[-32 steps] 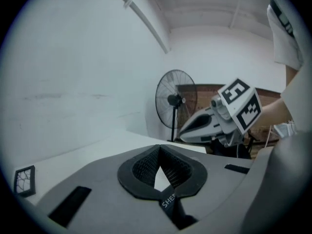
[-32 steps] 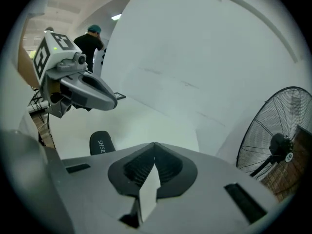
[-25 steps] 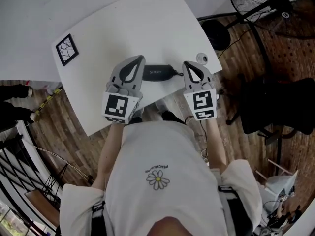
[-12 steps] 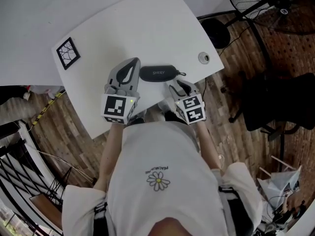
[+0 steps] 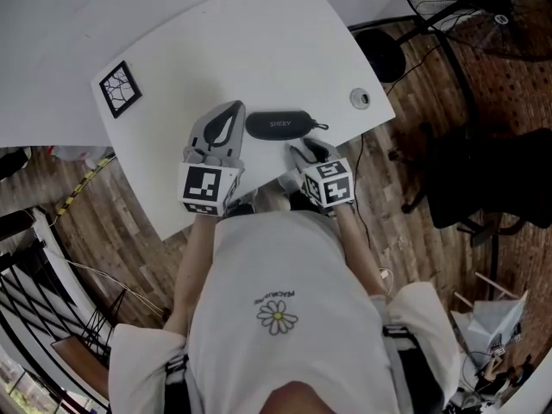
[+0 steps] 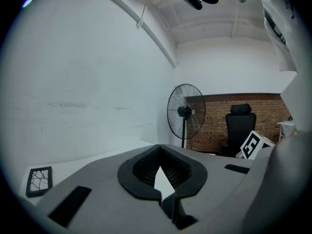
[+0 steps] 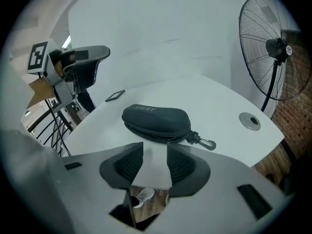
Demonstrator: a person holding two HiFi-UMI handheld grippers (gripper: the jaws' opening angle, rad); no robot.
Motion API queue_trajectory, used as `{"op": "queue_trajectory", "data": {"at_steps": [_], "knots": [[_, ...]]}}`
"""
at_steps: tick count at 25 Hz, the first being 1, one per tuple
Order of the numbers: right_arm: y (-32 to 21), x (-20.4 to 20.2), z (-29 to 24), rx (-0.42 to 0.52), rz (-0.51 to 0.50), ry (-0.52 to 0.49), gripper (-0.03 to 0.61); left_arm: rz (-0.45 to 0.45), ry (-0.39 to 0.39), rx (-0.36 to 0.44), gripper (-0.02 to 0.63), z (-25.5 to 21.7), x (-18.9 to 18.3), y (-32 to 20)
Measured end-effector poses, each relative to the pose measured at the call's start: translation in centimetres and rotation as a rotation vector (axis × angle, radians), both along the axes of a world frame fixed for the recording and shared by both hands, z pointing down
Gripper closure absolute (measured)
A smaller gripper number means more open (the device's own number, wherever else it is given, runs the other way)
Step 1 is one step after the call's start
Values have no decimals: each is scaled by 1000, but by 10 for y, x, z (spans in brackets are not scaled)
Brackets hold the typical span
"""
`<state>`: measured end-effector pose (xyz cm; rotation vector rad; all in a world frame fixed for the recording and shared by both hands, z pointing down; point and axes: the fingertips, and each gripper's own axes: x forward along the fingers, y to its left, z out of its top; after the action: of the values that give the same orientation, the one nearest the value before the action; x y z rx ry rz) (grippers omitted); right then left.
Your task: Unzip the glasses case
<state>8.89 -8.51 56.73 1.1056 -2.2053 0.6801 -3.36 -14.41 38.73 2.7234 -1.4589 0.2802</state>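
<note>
Glasses case (image 5: pixel 278 124) lies zipped near the table (image 5: pixel 216 41) edge. The left gripper (image 5: pixel 229 110) beside it is closed, empty. The right gripper (image 5: pixel 308 151) has just been opening, nothing inside (best pinch the zip pull by the clip (image 7: pixel 204 142)).

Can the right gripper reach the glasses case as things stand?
Probably yes: the right gripper has just been opening, fingers empty, and the glasses case lies straight ahead on the table, unobstructed.
</note>
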Motion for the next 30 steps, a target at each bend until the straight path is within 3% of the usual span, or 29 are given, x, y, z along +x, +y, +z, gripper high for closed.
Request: {"op": "queue_trajectory", "data": {"at_steps": [12, 23, 30], "knots": [[-14, -7, -30, 89, -54, 8, 443, -35, -3, 19, 600, -2, -10, 2], [-62, -8, -44, 172, -97, 51, 443, -39, -9, -9, 600, 6, -12, 4], [-103, -12, -51, 182, -71, 19, 442, -51, -17, -21, 600, 9, -17, 7]]}}
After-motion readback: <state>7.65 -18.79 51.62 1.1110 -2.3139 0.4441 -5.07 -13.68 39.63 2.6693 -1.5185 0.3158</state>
